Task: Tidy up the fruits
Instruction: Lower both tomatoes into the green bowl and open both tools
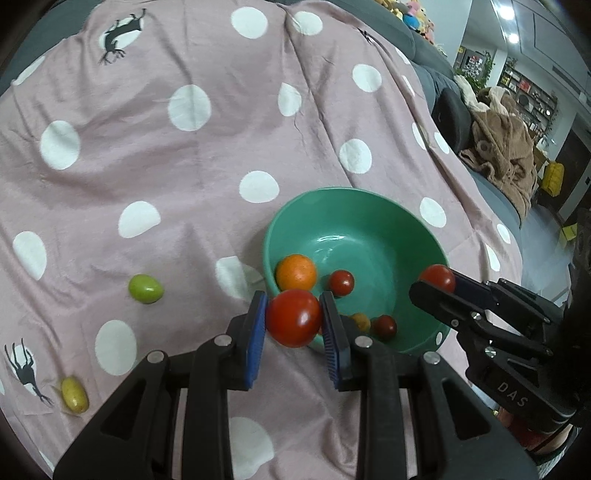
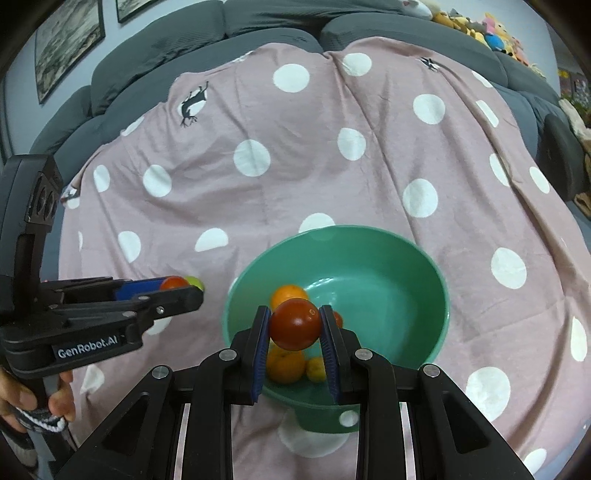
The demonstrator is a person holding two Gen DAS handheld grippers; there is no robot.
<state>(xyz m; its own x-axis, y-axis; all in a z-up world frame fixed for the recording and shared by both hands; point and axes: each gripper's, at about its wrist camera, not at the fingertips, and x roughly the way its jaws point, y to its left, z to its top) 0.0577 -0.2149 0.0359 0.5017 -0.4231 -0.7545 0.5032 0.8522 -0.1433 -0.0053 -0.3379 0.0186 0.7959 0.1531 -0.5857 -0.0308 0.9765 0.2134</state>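
Note:
A green bowl [image 1: 369, 206] sits on the pink dotted cloth and holds an orange [image 1: 296, 272] and several small red and yellow fruits. My left gripper [image 1: 295, 321] is shut on a red tomato [image 1: 293, 317] at the bowl's near-left rim. My right gripper [image 2: 294, 325] is shut on another red tomato [image 2: 295, 324] above the bowl [image 2: 388, 251]; it also shows in the left wrist view [image 1: 437, 282] at the bowl's right rim. The left gripper [image 2: 177, 286] shows in the right wrist view, left of the bowl. A green fruit [image 1: 145, 289] and a yellow fruit [image 1: 75, 394] lie on the cloth at the left.
The pink cloth [image 1: 184, 166] covers a grey sofa [image 2: 184, 40]. A brown blanket [image 1: 506, 147] lies at the right. Plush toys [image 2: 491, 29] sit along the sofa back. A hand [image 2: 22, 402] holds the left gripper's handle.

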